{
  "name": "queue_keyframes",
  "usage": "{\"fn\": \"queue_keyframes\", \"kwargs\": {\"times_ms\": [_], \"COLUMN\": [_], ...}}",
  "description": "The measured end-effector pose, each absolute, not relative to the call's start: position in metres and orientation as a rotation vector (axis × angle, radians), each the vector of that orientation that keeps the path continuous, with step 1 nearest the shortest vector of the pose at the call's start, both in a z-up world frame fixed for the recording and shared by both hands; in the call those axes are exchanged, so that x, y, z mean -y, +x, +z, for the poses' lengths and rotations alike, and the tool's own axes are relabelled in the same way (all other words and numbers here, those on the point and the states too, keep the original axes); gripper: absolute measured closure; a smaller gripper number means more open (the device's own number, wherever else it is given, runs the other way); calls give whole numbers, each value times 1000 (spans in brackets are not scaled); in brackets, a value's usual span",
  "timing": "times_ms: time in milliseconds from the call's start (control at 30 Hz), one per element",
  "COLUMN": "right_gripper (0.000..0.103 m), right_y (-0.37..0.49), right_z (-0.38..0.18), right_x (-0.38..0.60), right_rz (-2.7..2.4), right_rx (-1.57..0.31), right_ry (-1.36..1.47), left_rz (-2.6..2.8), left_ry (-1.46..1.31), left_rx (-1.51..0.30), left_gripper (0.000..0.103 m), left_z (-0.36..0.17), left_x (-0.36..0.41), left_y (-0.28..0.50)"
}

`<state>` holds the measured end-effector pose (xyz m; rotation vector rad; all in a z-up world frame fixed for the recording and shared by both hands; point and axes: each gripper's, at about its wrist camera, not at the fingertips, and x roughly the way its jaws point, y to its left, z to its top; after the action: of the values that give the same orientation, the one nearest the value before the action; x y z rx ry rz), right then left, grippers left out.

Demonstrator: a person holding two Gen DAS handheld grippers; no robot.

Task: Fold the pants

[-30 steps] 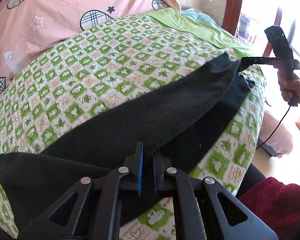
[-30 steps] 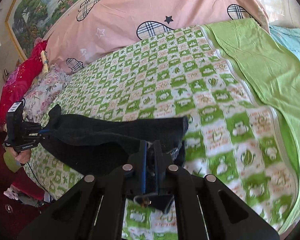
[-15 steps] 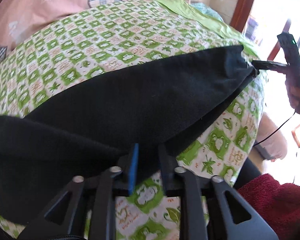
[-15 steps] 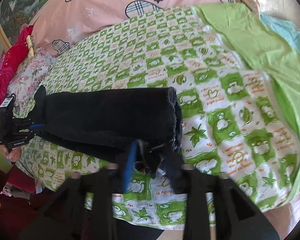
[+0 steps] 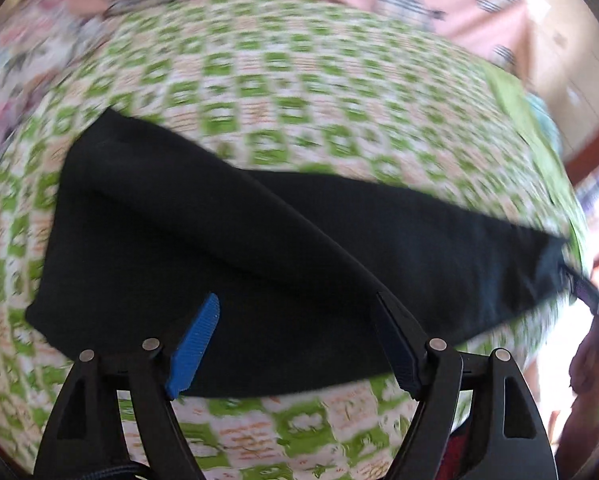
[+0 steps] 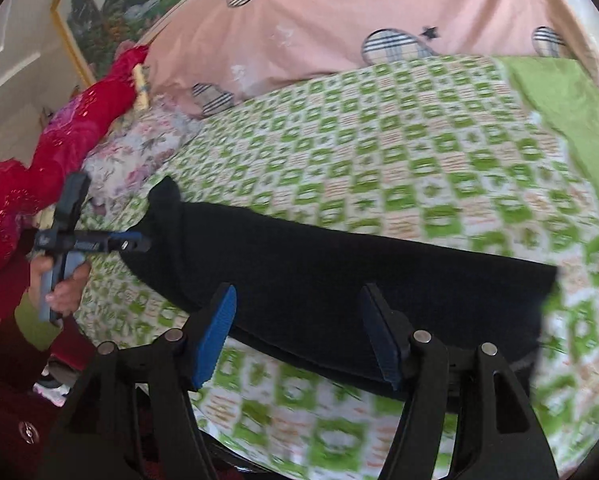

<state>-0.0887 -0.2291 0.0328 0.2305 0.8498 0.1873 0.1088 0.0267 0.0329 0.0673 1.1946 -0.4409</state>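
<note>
Both sets of jaws stand spread with nothing between them: the left gripper (image 5: pixel 295 328) and right gripper (image 6: pixel 297 320), their jaws having just been opening, hover over the black pants (image 6: pixel 339 280), which lie in a long folded band near the front edge of the bed (image 6: pixel 379 140), on its green-checked sheet. The cloth looks soft, limp and light; it would likely sag unless pinched at both ends or corners together. No containers are in view.
</note>
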Motion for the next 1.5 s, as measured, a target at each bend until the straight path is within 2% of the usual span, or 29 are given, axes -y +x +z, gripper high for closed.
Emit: {"fn": "queue_keyframes", "kwargs": {"times_ms": [267, 533, 633, 667, 700, 733, 767, 800, 900, 1133, 1233, 1500], "right_gripper": [38, 38, 38, 38, 42, 66, 83, 95, 96, 96, 96, 96], "right_y": [-29, 20, 31, 33, 34, 36, 38, 39, 35, 22, 12, 1], "right_z": [-1, -29, -40, -43, -45, -47, -49, -50, -40, -8, -4, -19], "right_x": [146, 80, 69, 68, 66, 66, 67, 69, 72, 58, 50, 30], "right_rz": [407, 556, 576, 579, 577, 572, 571, 572, 576, 585, 583, 577], "right_rx": [-920, -980, -1005, -1010, -1015, -1020, -1032, -1041, -1008, -967, -974, -1041], "right_ry": [176, 120, 97, 92, 86, 81, 84, 92, 94, -16, -75, -165], "left_rz": [-148, -24, -31, -39, -49, -68, -89, -102, -152, -221, -261, -278], "left_ry": [24, 267, 247, 226, 210, 181, 143, 113, -56, -349, -421, -549], "left_rx": [-1347, -1430, -1420, -1402, -1389, -1376, -1361, -1347, -1271, -1096, -1053, -1026], "left_gripper": [24, 25, 46, 58, 73, 81, 90, 93, 97, 97, 97, 97], "left_z": [40, 1, -7, -5, -3, 1, 5, 8, 21, 40, 36, 8], "left_x": [-30, 2, -6, -11, -18, -25, -33, -46, -90, -168, -184, -186], "left_y": [201, 238, 235, 232, 228, 222, 211, 204, 169, 84, 49, 43]}}
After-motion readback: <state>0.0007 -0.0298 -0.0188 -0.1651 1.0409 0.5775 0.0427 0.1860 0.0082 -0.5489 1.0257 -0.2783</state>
